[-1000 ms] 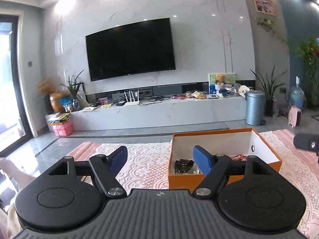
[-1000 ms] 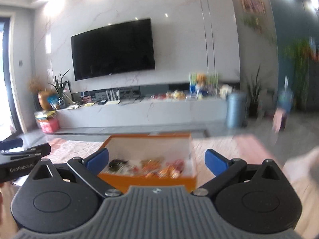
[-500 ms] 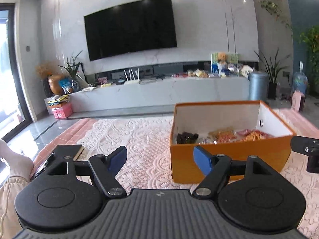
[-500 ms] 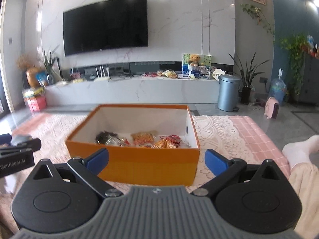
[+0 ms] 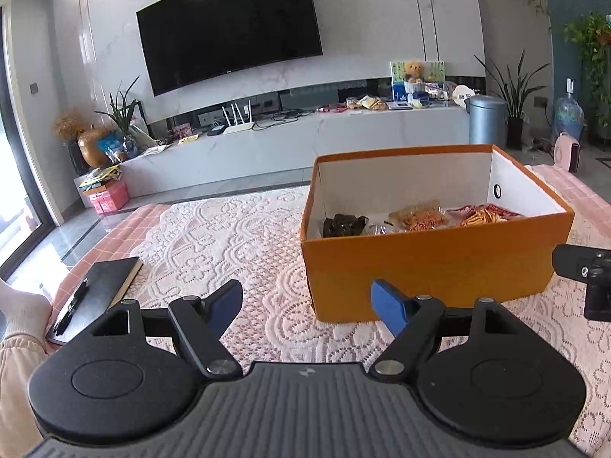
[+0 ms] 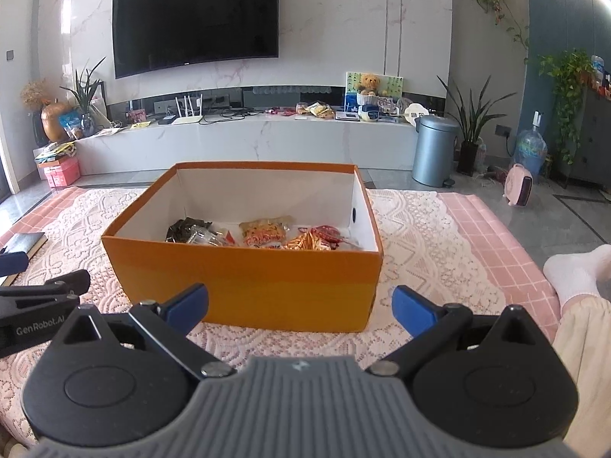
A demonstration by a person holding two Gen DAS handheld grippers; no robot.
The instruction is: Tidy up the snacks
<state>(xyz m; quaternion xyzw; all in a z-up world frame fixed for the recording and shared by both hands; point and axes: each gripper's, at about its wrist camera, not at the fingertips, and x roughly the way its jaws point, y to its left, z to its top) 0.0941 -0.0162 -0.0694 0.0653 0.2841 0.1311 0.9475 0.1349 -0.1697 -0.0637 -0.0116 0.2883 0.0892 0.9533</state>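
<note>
Both cameras have tipped downward since a second ago, so the orange box (image 6: 244, 286) now sits lower and larger in each view and its contents show plainly. Box rests open-topped on the white lace cloth (image 5: 214, 236), which covers a pink checked cloth (image 6: 485, 225). Inside the box, snacks lie along the near wall: a dark packet (image 6: 187, 229) at the left end, a clear wrapper just beside it, an orange-printed bag (image 6: 265, 231) in the middle, and red and gold packets (image 6: 317, 238) toward the right end. Left gripper (image 5: 307, 303) hovers before the box's left front corner, blue-tipped fingers (image 5: 389, 305) spread wide, nothing between them. Right gripper (image 6: 299, 303) hangs in front of the box's long near wall, fingers (image 6: 414, 309) also spread wide and empty; the box front fills the gap behind them without contact. Left of the box, well apart, a black notebook (image 5: 99, 286) with a pen (image 5: 70, 307) on it lies at the cloth's edge. A socked foot (image 6: 576, 271) and pale trouser leg rest to the right of the box, another foot (image 5: 23, 309) to the left. Beyond the box: white TV bench (image 6: 244, 141), wall TV (image 6: 194, 19), grey bin (image 6: 433, 150).
</note>
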